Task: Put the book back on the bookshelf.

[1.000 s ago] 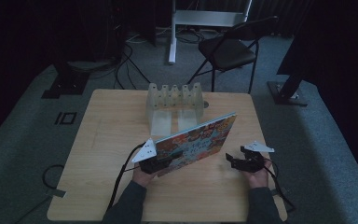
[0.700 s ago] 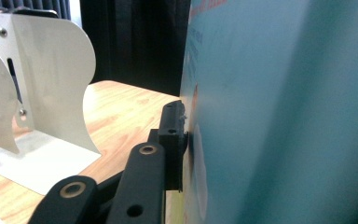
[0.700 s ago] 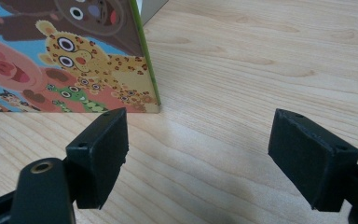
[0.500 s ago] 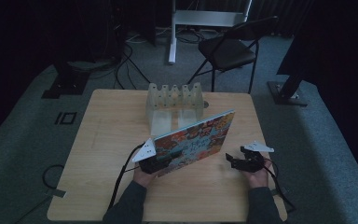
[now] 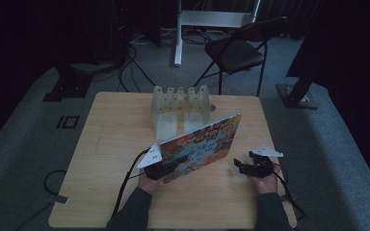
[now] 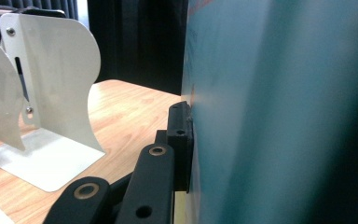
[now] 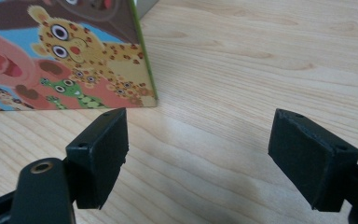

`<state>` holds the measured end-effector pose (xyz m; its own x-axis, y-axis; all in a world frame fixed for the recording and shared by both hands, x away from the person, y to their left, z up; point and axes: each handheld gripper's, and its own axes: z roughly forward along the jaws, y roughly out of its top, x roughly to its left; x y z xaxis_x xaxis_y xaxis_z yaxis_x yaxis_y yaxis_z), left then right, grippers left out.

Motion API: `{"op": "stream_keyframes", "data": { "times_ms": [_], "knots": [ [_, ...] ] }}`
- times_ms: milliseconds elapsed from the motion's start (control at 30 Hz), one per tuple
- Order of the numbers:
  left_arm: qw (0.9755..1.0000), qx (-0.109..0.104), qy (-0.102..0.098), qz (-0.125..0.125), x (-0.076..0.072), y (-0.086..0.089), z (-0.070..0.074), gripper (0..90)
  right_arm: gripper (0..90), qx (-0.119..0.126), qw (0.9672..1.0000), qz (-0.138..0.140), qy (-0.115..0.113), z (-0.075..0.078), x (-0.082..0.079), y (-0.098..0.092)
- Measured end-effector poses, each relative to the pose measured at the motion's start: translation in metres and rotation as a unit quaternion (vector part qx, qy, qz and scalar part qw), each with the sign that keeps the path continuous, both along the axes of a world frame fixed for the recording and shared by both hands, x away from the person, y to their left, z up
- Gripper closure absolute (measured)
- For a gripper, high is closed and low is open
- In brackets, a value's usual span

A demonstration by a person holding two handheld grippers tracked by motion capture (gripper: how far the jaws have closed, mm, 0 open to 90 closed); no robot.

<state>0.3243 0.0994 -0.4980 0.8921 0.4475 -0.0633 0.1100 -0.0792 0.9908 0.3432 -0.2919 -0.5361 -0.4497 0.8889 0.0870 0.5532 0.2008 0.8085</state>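
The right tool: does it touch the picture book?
Apart. In the right gripper view the right tool stands open, with bare table between its jaws and the picture book.

A large, thin, flat picture book with a brightly coloured cartoon-animal cover [image 5: 200, 147] stands on its long lower edge on the light wooden table, tilted so the illustrated face slants up toward the person. It runs diagonally, its lower left end near the person and its upper right corner rising farther away, just in front of a white slotted rack. Up close, the cover [image 7: 65, 56] shows a spotted leopard, a pink pig and a green frog with big round eyes on blue and pink patches, its bottom corner touching the wood. The other face is plain teal [image 6: 279, 112]. The book is closed and looks undamaged.
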Motion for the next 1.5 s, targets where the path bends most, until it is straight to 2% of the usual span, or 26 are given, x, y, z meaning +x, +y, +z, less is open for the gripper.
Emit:
{"op": "stream_keyframes", "data": {
  "times_ms": [100, 267, 500, 600, 767, 1133, 1267, 1500],
  "knots": [
    [1.0000, -0.001, 0.003, 0.007, -0.001, 0.000, 0.000, 80.3, 19.4, -0.016, 0.9998, -0.012, 0.000, -0.001, 0.001, 0.000],
    [0.9996, -0.007, 0.018, 0.021, 0.000, 0.001, 0.001, 81.0, 19.4, -0.036, 0.9993, -0.012, 0.004, -0.003, 0.001, 0.003],
    [0.9995, 0.003, 0.013, 0.027, -0.004, 0.003, 0.006, 81.2, 19.4, -0.040, 0.9991, -0.010, 0.009, -0.006, 0.002, 0.003],
    [0.9991, 0.002, 0.021, 0.038, -0.006, 0.003, 0.008, 81.3, 19.4, -0.043, 0.9990, -0.008, 0.011, -0.008, 0.003, 0.004],
    [0.9984, 0.007, 0.016, 0.054, -0.008, 0.006, 0.011, 81.4, 19.4, -0.048, 0.9987, -0.007, 0.016, -0.011, 0.005, 0.006],
    [0.9981, 0.011, 0.012, 0.059, -0.013, 0.010, 0.015, 81.4, 18.8, -0.047, 0.9986, -0.009, 0.022, -0.012, 0.006, 0.005],
    [0.9981, 0.009, 0.010, 0.060, -0.014, 0.012, 0.018, 81.4, 15.3, -0.051, 0.9982, -0.017, 0.027, -0.013, 0.007, 0.004],
    [0.9973, 0.008, -0.001, 0.073, -0.018, 0.024, 0.028, 81.4, 13.7, -0.059, 0.9974, -0.020, 0.037, -0.013, 0.009, 0.005]
  ]
}}
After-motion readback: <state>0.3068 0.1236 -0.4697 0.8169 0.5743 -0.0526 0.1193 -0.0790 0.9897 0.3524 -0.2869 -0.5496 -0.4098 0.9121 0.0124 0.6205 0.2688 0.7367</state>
